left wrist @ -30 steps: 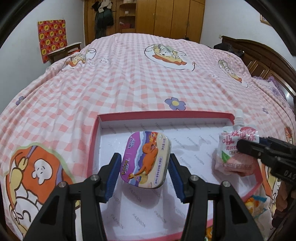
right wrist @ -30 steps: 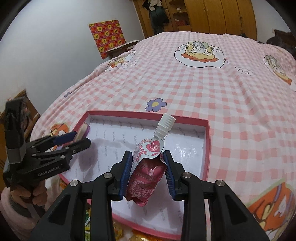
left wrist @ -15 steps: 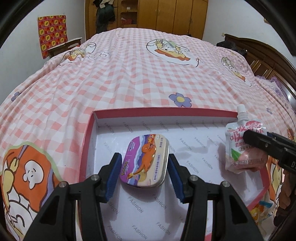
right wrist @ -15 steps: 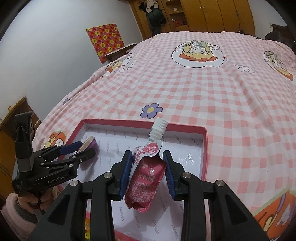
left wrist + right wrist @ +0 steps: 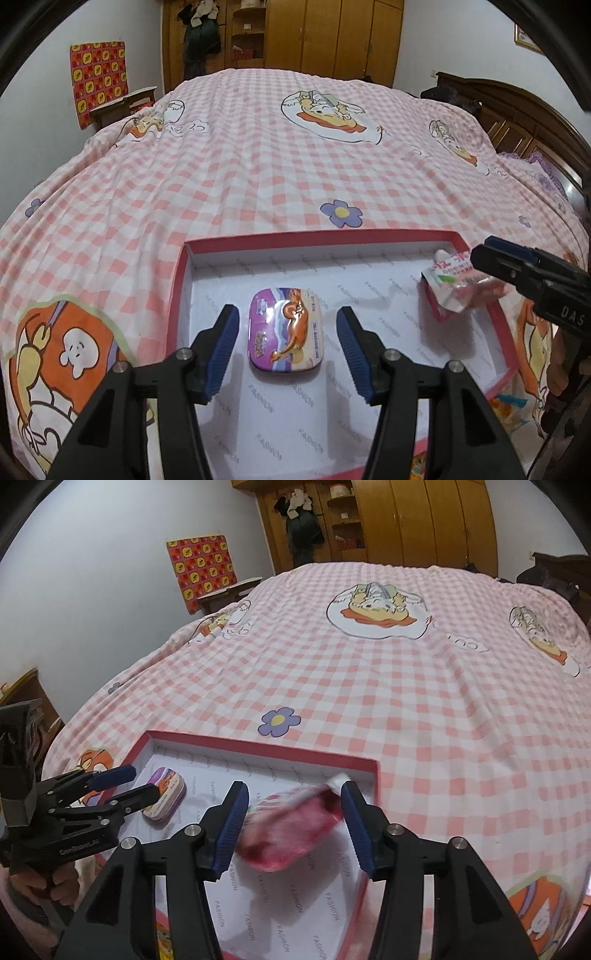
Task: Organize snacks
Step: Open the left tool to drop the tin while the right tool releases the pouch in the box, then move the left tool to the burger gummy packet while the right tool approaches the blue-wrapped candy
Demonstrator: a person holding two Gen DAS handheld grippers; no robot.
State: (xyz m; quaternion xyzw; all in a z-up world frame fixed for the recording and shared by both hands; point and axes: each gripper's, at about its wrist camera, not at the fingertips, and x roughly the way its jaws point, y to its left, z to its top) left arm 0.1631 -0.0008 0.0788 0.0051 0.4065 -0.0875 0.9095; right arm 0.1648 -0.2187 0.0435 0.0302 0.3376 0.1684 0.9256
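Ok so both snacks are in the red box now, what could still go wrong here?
1. The pouch is blurred between the right gripper, whose jaws have just been opening; it may tumble toward the box wall and end up askew.
2. The left gripper, also just opening, straddles the tin; a slanted withdrawal could clip and shove it.

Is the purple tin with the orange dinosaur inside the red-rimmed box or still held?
Inside and released. The flat purple tin lies on the white floor of the red-rimmed box, with gaps to both blue pads of the left gripper, whose jaws have just been opening.
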